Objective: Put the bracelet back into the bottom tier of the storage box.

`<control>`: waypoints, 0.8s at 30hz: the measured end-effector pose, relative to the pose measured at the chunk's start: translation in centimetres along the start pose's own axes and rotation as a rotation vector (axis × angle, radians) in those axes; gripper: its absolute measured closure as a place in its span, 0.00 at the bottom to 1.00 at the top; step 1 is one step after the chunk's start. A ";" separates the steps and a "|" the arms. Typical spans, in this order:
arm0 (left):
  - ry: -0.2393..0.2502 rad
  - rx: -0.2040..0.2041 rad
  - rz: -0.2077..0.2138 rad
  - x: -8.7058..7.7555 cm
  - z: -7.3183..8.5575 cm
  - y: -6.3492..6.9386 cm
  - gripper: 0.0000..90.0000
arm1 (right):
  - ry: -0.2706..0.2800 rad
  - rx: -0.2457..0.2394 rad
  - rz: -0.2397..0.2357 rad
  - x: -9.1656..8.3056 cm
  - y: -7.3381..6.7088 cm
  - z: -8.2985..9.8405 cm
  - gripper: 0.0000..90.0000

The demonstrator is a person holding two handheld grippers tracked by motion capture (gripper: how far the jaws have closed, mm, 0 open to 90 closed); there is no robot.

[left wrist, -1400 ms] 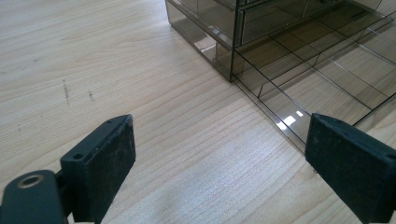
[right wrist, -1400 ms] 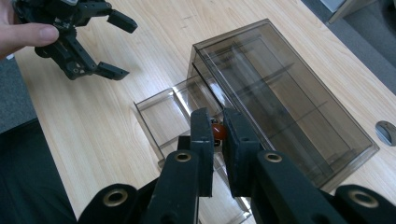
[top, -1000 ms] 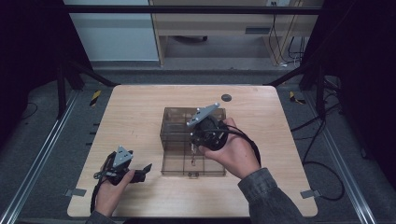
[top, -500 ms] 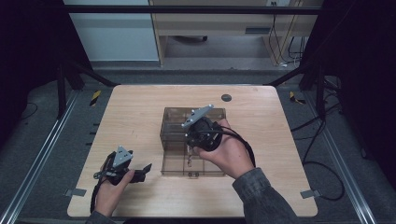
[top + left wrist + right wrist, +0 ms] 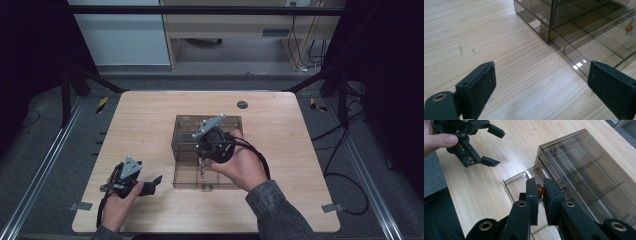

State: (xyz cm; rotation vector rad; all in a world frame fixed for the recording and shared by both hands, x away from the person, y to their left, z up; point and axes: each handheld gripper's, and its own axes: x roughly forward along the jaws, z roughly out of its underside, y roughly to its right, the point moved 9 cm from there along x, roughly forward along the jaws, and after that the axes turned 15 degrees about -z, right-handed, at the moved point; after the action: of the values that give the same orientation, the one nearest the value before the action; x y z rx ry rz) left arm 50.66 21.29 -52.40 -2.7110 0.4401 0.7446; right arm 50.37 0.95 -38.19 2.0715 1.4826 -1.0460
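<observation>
In the right gripper view, the right gripper [image 5: 540,191] is rising from the bottom center of the frame, its 2 black jaws standing nearly together and pinching a small red-orange bead [image 5: 541,190] between their tips. The bead is sitting just above the pulled-out drawer [image 5: 517,183] of the smoky clear plastic organizer box [image 5: 584,167], which is stretching toward the upper right of that frame. In the upper left, the left gripper [image 5: 495,146] is resting over the wooden table [image 5: 486,187] with its jaws spread wide and nothing between them, a thumb [image 5: 439,141] lying on its body.

In the left gripper view, the 2 black pads [image 5: 482,85] are standing far apart at the lower left and lower right, bare wood between them. The box is occupying the upper right, and the bead [image 5: 629,27] is showing at the right edge above the drawer's compartments.

In the high view, the left gripper [image 5: 155,182] is lying at the lower left, well apart from the box [image 5: 182,130] in the middle of the table [image 5: 145,115]. The right gripper [image 5: 202,162] is pointing down over the drawer [image 5: 187,177] at the box's near side. A dark round spot [image 5: 242,104] is sitting on the table beyond the box.
</observation>
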 end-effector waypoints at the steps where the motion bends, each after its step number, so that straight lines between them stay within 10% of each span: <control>1: 0.000 0.000 0.000 0.0 0.0 0.0 0.09 | 0.002 0.001 -0.002 0.1 0.0 0.0 0.93; 24: -0.001 0.001 0.003 0.0 0.0 0.0 0.09 | -0.043 0.071 0.005 3.5 1.9 3.5 0.93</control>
State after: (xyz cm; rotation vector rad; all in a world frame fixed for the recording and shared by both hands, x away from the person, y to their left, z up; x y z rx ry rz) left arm 50.66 21.25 -52.42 -2.7095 0.4446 0.7461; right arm 51.45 0.09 -43.26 2.0858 1.4387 -1.1502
